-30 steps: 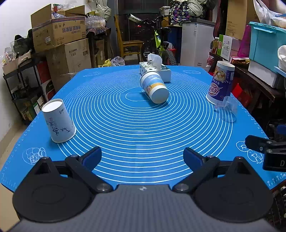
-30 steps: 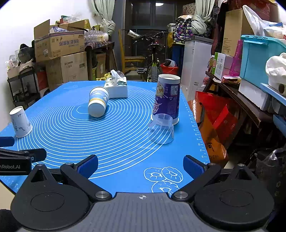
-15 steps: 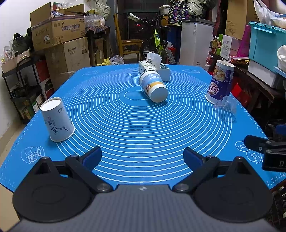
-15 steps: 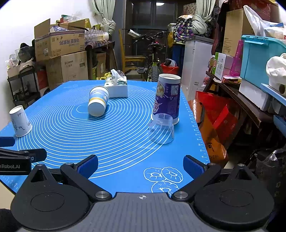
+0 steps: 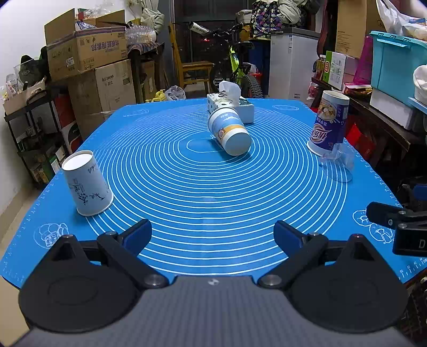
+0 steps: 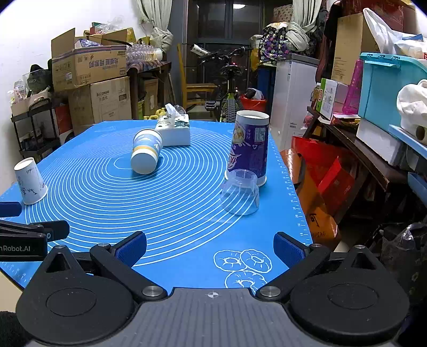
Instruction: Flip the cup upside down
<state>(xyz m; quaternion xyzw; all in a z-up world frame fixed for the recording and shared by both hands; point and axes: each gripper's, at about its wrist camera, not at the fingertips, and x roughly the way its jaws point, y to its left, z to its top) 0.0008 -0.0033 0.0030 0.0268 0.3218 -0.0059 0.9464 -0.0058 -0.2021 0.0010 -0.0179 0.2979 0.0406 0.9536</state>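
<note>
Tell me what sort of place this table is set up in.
Probably a home storage room or garage turned workspace: stacked cardboard boxes on the left, a parked bicycle behind the blue mat, and a white chest freezer amid piled bins.

A white wall (image 5: 16, 40) stands on the left; big brown cardboard boxes (image 5: 88, 50) are piled beside it; a yellow wooden chair (image 5: 190, 66) and a black bike with green parts (image 5: 234, 53) stand at the back; a white fridge (image 6: 293, 88) stands near the dark window (image 6: 213, 21).
</note>
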